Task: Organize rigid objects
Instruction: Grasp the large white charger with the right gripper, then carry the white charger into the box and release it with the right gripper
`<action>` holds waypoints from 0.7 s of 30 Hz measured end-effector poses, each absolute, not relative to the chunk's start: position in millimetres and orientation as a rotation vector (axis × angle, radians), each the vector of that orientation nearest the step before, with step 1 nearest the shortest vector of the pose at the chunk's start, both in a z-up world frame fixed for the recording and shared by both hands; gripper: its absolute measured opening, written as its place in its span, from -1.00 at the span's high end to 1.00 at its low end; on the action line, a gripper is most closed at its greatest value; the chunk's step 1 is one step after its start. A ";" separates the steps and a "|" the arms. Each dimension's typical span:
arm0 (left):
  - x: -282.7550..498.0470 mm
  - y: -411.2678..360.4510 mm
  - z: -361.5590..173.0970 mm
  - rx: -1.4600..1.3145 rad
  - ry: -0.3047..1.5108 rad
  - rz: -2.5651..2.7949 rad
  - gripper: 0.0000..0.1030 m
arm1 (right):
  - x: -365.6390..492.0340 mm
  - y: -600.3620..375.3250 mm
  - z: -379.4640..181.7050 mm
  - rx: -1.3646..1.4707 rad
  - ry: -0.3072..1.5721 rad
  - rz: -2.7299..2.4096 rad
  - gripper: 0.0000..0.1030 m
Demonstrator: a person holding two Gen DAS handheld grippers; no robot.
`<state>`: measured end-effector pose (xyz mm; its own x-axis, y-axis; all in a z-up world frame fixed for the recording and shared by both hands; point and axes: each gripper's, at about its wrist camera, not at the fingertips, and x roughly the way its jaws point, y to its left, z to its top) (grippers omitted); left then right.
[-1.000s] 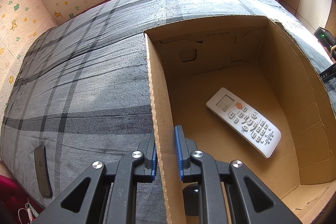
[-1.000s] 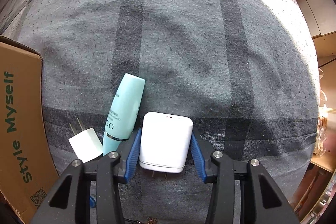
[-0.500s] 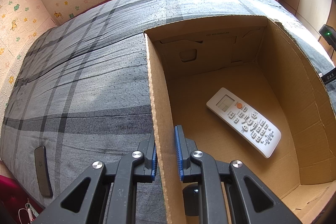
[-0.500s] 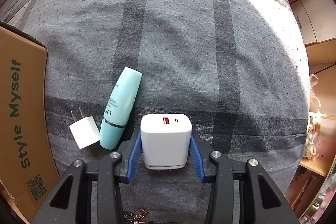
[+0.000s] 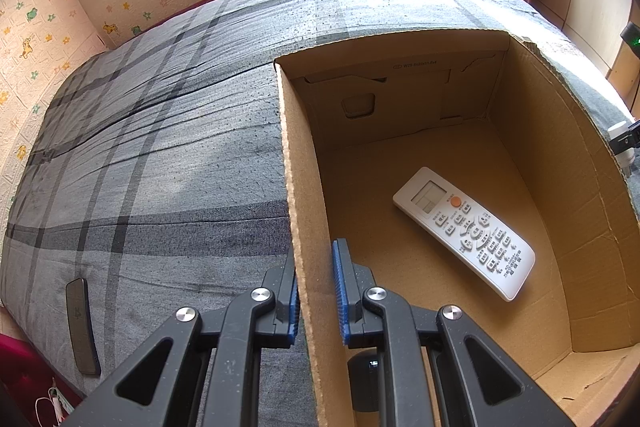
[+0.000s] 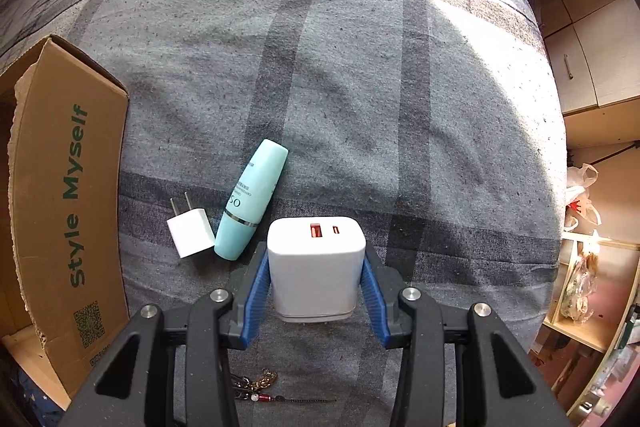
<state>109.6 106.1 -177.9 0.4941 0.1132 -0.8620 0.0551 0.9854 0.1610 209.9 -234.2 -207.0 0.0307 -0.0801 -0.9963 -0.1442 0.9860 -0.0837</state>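
My right gripper (image 6: pixel 316 279) is shut on a white two-port charger block (image 6: pixel 316 267) and holds it above the grey plaid bedspread (image 6: pixel 360 87), ports facing away from me. A teal cosmetic bottle (image 6: pixel 252 205) and a small white plug adapter (image 6: pixel 190 233) lie on the cover just left of it. My left gripper (image 5: pixel 316 291) is shut on the left wall of the open cardboard box (image 5: pixel 304 219). Inside the box a white remote control (image 5: pixel 466 231) lies flat on the bottom. In the right wrist view the box (image 6: pixel 68 195) stands at the left edge.
A dark flat phone-like slab (image 5: pixel 82 323) lies near the bed's left edge. A key bunch (image 6: pixel 260 387) rests on the cover below my right gripper. Shelves with bags (image 6: pixel 584 267) stand beyond the bed's right side. A dark round object (image 5: pixel 364 375) sits in the box under my left gripper.
My right gripper has risen from the bedspread with the charger block, which tipped so its ports now show. The bottle and small adapter look farther away. The left gripper has stayed on the box wall.
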 end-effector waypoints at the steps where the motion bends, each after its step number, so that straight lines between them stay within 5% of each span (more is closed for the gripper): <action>1: 109.6 106.2 -177.9 0.175 1.055 0.035 0.69 | 208.3 -232.2 -200.8 -0.188 1.536 0.056 0.12; 21: 109.6 105.9 -177.9 0.175 1.055 0.035 0.69 | 191.4 -149.6 -100.8 -0.338 1.416 0.287 0.12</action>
<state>109.6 105.9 -177.9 0.4938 0.1128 -0.8622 0.0550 0.9855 0.1605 191.4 -149.6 -100.8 0.1347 -0.0058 -0.9909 -0.3916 0.9183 -0.0586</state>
